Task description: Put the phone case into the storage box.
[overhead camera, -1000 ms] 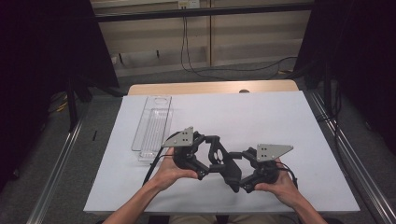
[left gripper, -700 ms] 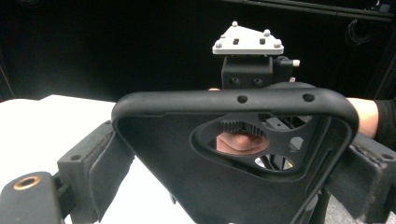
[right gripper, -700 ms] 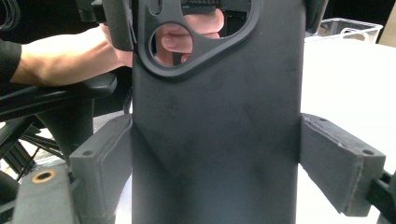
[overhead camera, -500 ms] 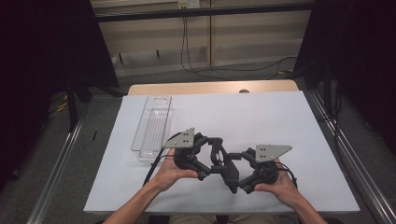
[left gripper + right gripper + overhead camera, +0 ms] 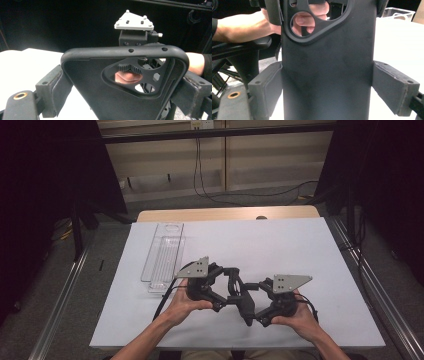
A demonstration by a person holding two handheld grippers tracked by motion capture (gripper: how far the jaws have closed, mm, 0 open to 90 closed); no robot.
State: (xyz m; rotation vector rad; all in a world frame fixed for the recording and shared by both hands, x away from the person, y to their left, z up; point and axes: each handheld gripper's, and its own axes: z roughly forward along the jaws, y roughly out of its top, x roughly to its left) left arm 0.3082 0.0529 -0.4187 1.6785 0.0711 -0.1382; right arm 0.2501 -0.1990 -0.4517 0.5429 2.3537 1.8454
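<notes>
Nearest the camera in the high view, two forearms come in from the bottom edge, each hand wrapped round a black tool. The left tool [image 5: 235, 287] and the right tool [image 5: 252, 307] meet in the middle over the front part of the white worktop [image 5: 300, 250], and between them sits a black phone case [image 5: 242, 300], a soft matte one with a big rounded-triangle camera cutout.

Left gripper view is pretty clear: the phone case [image 5: 120, 85] sits crosswise between the pads, one pad [image 5: 56, 87] tight against its left edge and the other touching its right edge, so that tool is clamped on it. Through the cutout you can see a finger of the right hand [image 5: 127, 77], and the other tool's grey three-cornered plate [image 5: 133, 21] pokes up behind the case's top rim.

Right gripper view: the phone case [image 5: 327, 75] runs straight up the middle. The left pad [image 5: 268, 90] is against its edge and the right pad [image 5: 394, 86] meets the other edge, so this tool is gripping the case too, jaws spread wide across its width. The left hand [image 5: 247, 26] shows past the case, fingers visible through the cutout.

Further back and to the left on the worktop there's a clear plastic tray [image 5: 162, 257], long and narrow, well apart from the case. Beyond the white sheet a strip of wooden tabletop [image 5: 225, 214] shows, then cables [image 5: 215, 185] trailing across the floor by the wall.
</notes>
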